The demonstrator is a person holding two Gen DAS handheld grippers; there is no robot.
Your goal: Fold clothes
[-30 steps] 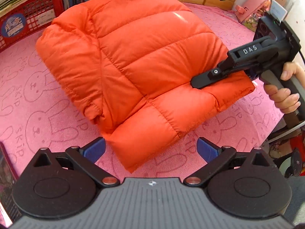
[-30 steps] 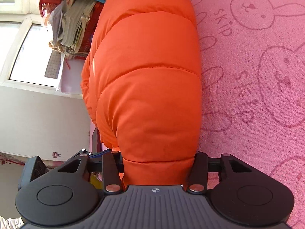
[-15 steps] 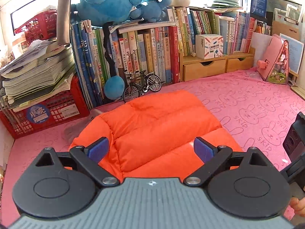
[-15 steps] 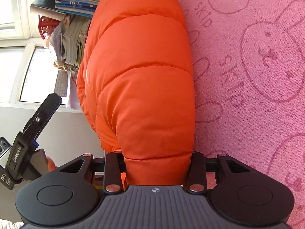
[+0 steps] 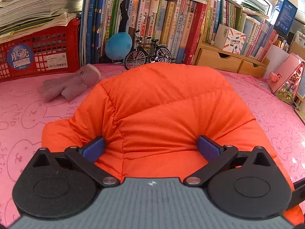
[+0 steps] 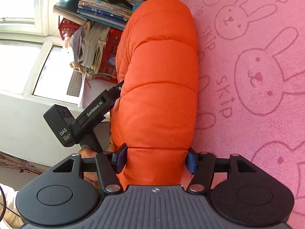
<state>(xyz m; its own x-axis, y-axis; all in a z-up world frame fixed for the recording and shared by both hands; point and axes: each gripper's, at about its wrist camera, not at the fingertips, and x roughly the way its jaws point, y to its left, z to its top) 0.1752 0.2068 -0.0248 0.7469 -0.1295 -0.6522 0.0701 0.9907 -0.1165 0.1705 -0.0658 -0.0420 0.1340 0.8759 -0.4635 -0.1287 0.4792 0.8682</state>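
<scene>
An orange puffer jacket (image 5: 171,106) lies folded into a thick bundle on the pink bunny-print mat (image 5: 24,114). My left gripper (image 5: 150,147) is open wide and sits low over the jacket's near part, which bulges up between its two blue pads (image 5: 93,147). The right wrist view looks along the jacket (image 6: 158,87), which runs away from the camera like a long roll. My right gripper (image 6: 155,159) is shut on its near end, one pad on each side. The left gripper's body (image 6: 95,108) leans against the jacket's left side, with a hand (image 6: 89,151) on its handle.
A grey knitted glove (image 5: 70,85) lies on the mat left of the jacket. Behind stand a red basket (image 5: 38,57) under stacked papers, a row of books (image 5: 167,19), a toy bicycle (image 5: 148,51), a wooden drawer unit (image 5: 219,61) and a pink model house (image 5: 287,82).
My left gripper has swung from in front of the jacket to low over it, still open, and the padding now sits between its fingers. The right gripper has kept its hold.
</scene>
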